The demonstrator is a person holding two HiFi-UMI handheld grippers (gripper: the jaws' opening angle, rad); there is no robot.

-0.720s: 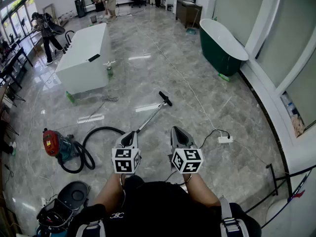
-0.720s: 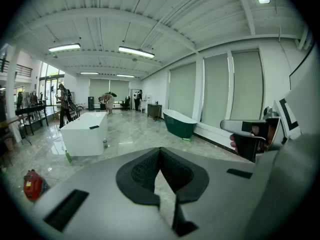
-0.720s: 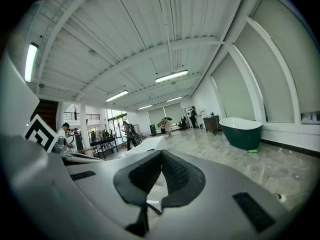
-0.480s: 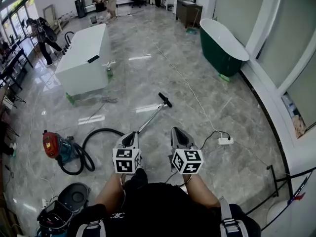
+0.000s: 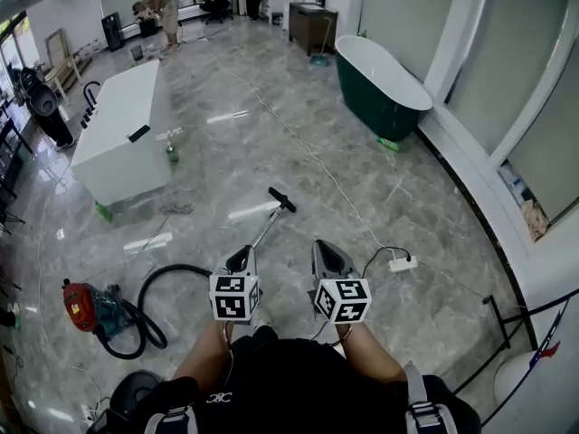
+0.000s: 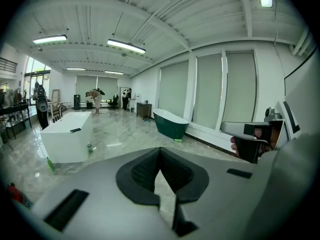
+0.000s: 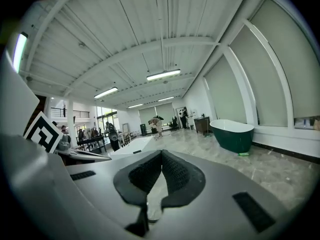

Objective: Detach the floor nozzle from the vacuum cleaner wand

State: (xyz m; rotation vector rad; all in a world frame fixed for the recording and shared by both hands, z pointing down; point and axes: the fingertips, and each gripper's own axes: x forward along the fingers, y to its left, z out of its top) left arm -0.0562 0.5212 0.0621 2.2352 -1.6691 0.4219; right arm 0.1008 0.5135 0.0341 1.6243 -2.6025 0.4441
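Looking down in the head view, the left gripper (image 5: 241, 259) and the right gripper (image 5: 327, 250) are held side by side over the grey marble floor (image 5: 434, 306), both pointing away from the person; the vacuum wand (image 5: 265, 228) lies on the floor, running from just beyond the left gripper's tip up and to the right, and the floor nozzle (image 5: 281, 200) sits as a short black crossbar on its far end, apart from both grippers; a black hose (image 5: 156, 280) curls from the wand's near end to the red vacuum body (image 5: 85, 303) at lower left; a white power strip (image 5: 401, 263) lies to the right, a white bathtub (image 5: 112, 139) stands further off on the left and a dark green bathtub (image 5: 381, 85) on the right; in the left gripper view the claw is clenched, its black pads meeting with only bare floor showing below them, and the right gripper with fingers round its grip shows at the right edge; in the right gripper view that claw is likewise clenched on nothing, pads together, with the green bathtub ahead on the right and the left gripper's marker cube (image 7: 43, 132) at the left edge.
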